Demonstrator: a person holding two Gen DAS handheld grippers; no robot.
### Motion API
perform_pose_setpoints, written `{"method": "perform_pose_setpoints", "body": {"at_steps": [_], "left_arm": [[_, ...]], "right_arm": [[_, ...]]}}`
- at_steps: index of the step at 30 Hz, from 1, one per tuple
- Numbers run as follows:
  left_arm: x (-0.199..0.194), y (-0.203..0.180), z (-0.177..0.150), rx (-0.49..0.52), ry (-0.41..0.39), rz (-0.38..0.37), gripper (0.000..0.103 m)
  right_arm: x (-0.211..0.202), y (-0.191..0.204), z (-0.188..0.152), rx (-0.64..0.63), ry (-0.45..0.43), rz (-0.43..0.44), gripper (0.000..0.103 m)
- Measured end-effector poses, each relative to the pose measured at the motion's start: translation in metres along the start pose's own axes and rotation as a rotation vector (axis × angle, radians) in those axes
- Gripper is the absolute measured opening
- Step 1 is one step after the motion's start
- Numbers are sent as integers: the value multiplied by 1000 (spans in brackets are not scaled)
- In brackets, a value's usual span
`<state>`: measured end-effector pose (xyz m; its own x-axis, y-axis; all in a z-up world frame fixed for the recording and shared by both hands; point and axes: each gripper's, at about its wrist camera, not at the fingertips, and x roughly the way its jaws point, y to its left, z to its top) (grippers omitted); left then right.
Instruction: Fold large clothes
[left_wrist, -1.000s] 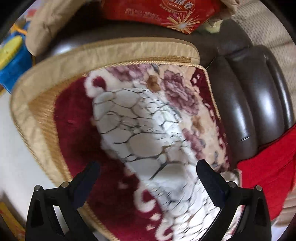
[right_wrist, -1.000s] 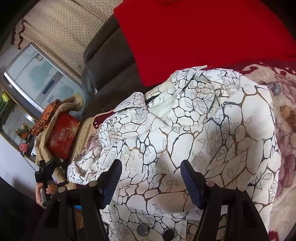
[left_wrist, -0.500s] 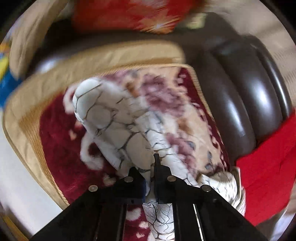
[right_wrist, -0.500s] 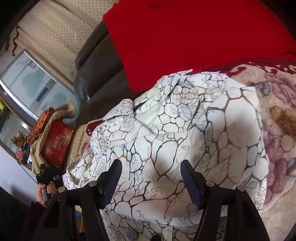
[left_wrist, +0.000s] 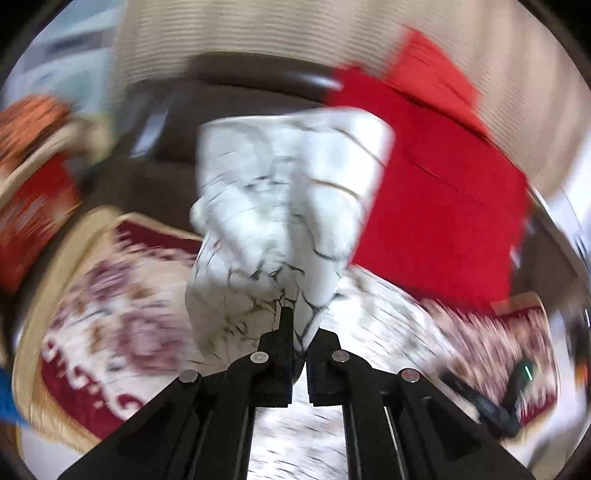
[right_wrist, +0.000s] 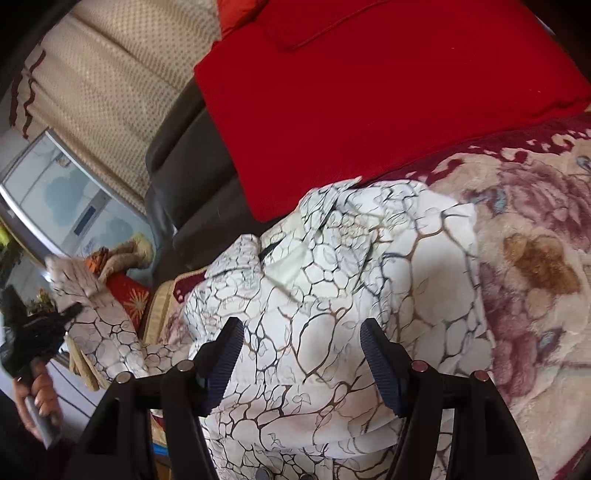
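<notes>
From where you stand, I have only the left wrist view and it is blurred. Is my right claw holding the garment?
Observer: No. The right claw is open above the garment; its pads touch no cloth.
Operator: Where does the rest of the garment lie?
Observer: Bunched on the floral blanket, its far edge against the red cushion.
Operator: Is my left claw visible there?
Observer: Yes, at the left edge. The left claw is shut on a raised sleeve, and a hand grips its handle.
</notes>
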<state>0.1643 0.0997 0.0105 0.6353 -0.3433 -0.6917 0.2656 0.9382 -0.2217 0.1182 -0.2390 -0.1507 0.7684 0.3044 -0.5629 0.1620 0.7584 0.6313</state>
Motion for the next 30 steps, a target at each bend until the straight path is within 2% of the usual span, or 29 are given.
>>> {"method": "perform_pose_setpoints", "body": {"at_steps": [1,3,5,6,7,9,11,14,16,19,22,25,28,29,30], "left_arm": [[3,-18,-3,51,20,-42,5],[8,-53,-13,167,66,-106,16],[9,-80,-23,269,82,-123,67],[9,-88,-26,311,49,-112,75],[5,-91,-28,336,18,-103,78],[0,-85,-27,354,-7,-93,78],[1,-79,-24,323,-1,-76,78],[10,-60,-25,255,22,-3,78],[23,-33,-30,196,49,69,78],[44,4,-42,108,107,147,78],[70,36,-65,27,178,196,78],[86,52,-82,-5,223,233,78],[102,60,-98,-24,268,247,78],[107,61,-103,-29,282,246,78],[114,63,-110,-33,309,251,78]], "right_arm": [[-2,-2,1,6,-5,-1,69],[-6,-7,4,24,-15,2,69],[-8,-12,7,47,-18,9,69],[-9,-15,7,57,-18,12,69],[-10,-17,9,71,-18,18,69],[-11,-23,11,100,-14,24,71],[-11,-28,13,130,-8,47,71],[-9,-34,15,163,2,63,71],[-5,-36,15,174,23,75,71],[9,-31,11,163,99,86,71],[25,-27,4,145,170,48,72],[41,-25,-2,137,221,17,73],[49,-12,-10,56,253,4,71],[51,-3,-13,-9,261,-7,53],[54,5,-17,-66,272,-11,19]]}}
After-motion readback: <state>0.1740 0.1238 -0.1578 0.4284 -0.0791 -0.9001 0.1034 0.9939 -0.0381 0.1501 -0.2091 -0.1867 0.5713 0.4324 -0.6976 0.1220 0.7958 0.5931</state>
